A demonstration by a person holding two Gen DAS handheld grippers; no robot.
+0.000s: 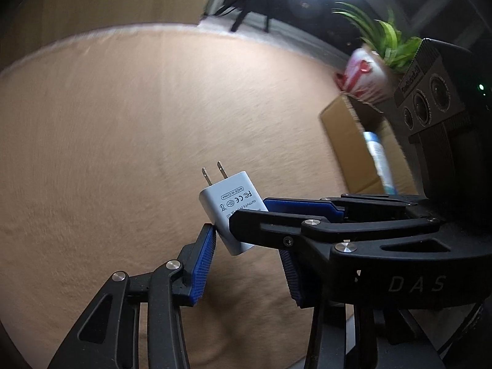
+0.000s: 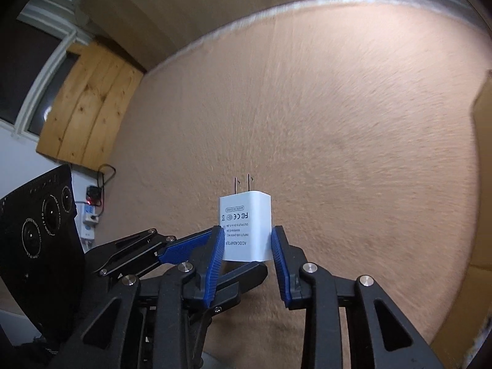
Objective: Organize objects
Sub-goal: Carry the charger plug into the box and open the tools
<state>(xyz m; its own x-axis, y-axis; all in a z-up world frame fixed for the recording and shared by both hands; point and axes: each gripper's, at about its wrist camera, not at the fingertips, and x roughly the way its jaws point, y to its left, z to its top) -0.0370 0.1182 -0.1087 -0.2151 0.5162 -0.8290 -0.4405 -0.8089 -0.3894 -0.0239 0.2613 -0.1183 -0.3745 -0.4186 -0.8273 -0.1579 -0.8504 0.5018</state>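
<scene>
Step in hand: I read this as a two-gripper hold, or a hand-over, of the white plastic two-prong wall charger [image 2: 244, 227], lifted clear of the tan short-pile carpet [image 2: 338, 123].
Left gripper [image 1: 249, 246]: its blue ribbed pad at 9 o'clock touches the charger [image 1: 229, 212]; the 3 o'clock pad is hidden behind the other tool, so I cannot tell whether it clamps.
Right gripper [image 2: 247, 246]: both blue pads pressed on the charger's flanks, clamped, prongs pointing to 12 o'clock.
Charger position: airborne, between both sets of fingers, tilted in the left view.
Next move, my judgement: one gripper must let go cleanly, then carry toward the open brown cardboard box [image 1: 353, 144] at 2 o'clock.
Box contents: a white-and-blue tube [image 1: 379, 160] already inside.
Surroundings: green plant in a red-and-white wrapped pot [image 1: 366, 73] beyond the box.
Obstruction: crossed fingers crowd each other; a snag could twist the charger loose.
</scene>
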